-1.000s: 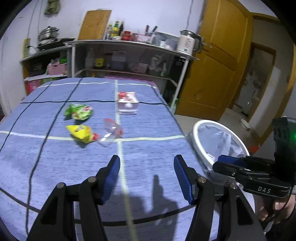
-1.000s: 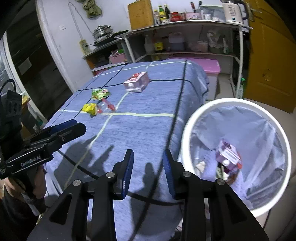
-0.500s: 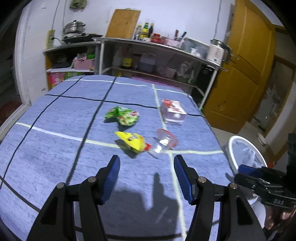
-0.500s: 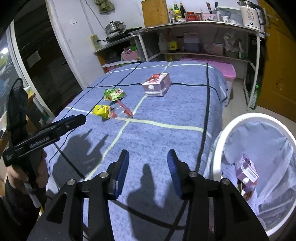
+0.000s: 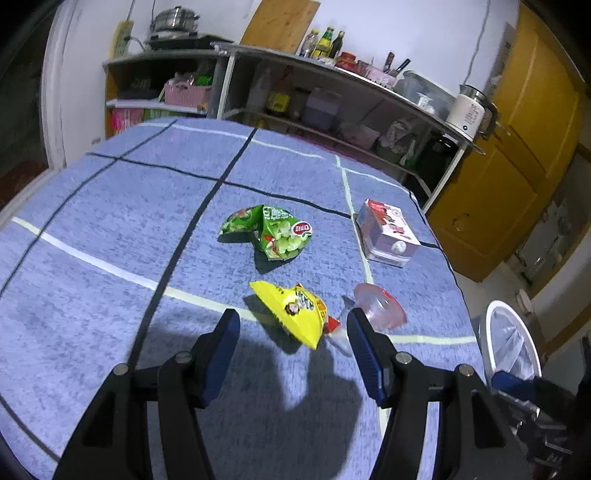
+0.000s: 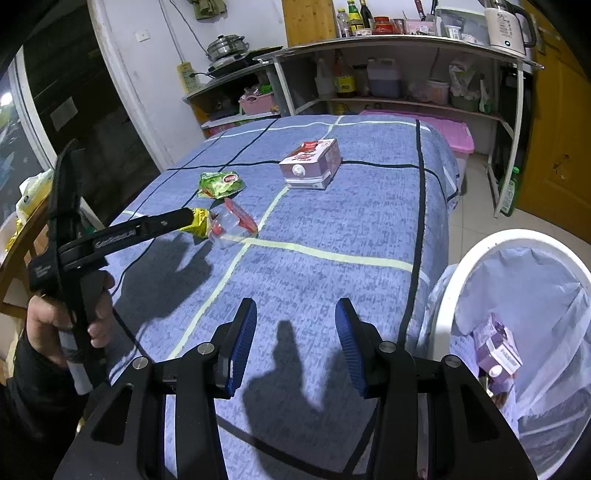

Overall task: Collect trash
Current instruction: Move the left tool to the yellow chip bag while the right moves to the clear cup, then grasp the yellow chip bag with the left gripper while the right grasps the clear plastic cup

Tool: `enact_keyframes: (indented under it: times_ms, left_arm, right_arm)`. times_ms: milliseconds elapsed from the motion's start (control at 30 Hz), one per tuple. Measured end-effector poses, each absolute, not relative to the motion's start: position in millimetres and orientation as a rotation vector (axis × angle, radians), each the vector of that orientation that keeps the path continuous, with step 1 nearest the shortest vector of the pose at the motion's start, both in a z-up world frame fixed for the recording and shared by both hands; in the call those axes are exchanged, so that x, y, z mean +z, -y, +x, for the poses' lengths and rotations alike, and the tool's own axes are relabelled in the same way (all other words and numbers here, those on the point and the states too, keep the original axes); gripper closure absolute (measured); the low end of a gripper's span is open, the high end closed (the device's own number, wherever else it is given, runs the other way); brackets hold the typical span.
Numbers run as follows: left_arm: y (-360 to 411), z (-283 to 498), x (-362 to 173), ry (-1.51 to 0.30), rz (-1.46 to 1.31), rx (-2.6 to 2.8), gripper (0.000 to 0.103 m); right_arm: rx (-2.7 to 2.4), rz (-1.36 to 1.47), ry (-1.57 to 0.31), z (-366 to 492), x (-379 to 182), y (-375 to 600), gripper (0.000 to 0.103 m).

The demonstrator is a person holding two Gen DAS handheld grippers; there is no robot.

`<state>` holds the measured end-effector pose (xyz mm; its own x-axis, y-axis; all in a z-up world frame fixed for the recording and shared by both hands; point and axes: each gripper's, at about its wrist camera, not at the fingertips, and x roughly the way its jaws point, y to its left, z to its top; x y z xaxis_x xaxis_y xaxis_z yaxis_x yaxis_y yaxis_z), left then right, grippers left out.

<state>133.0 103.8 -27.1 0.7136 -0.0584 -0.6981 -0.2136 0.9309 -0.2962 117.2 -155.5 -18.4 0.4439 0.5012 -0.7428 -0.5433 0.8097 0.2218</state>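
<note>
1. Trash lies scattered on a table draped in a blue cloth [image 5: 110,229] with dark and pale grid lines: four pieces in all, grouped toward the table's right half in the left wrist view.
2. Nearest the left gripper [image 5: 293,328] is a crumpled yellow snack wrapper [image 5: 291,310], lying just ahead of and between its blue-padded fingers [image 5: 221,350]; the jaws stand spread wide, with nothing pinched and the pads not touching the wrapper.
3. Just to the right of the wrapper, a clear plastic cup [image 5: 378,306] with a red rim lies tipped on its side, close by the tip of the gripper's right finger.
4. Seen from the right wrist camera, a person's hand [image 6: 66,325] grips the left tool's handle, its dark fingers reaching out over the yellow wrapper.
5. Right gripper [image 6: 295,332] hovers over bare cloth at the table's near edge; its jaws have just been opening and stand partly apart with nothing between them.
6. Beside the table on the right stands a white-rimmed bin [image 6: 454,273] with a pale liner, a purple carton [image 6: 498,347] already inside.
7. Farther along the table, a green snack bag [image 5: 273,232] lies crumpled beyond the yellow wrapper.
8. To its right rests a pink-and-white box [image 5: 388,232] with red print.
9. Behind the table, metal shelves [image 6: 388,70] hold bottles, jugs and a white kettle [image 6: 506,26].
</note>
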Motion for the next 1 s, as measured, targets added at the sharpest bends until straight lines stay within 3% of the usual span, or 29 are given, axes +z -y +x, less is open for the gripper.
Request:
enact_keyframes:
  times_ms: [67, 233, 300, 567, 700, 1000]
  left_arm:
    - [-104, 139, -31, -0.786, -0.376, 0.094, 0.041]
    - [-106, 147, -40, -0.819, -0.391, 0.087, 0.064]
    - [-105, 145, -39, -0.813, -0.389, 0.079, 0.068]
    - [-110, 120, -27, -0.769, -0.371, 0.065, 0.07]
    - [-118, 111, -24, -0.759, -0.375, 0.073, 0.07]
    - [-136, 96, -28, -0.748, -0.409, 0.096, 0.07]
  right_arm:
    - [0.649, -0.053, -0.904, 119, -19, 154, 0.057]
    - [0.655, -0.061, -0.907, 124, -20, 149, 0.057]
    - [0.662, -0.071, -0.905, 126, -21, 145, 0.057]
    - [0.725, -0.168, -0.856, 133, -14, 108, 0.057]
    - [0.758, -0.249, -0.833, 137, -16, 84, 0.045]
    - [0.802, -0.436, -0.8, 149, -33, 34, 0.045]
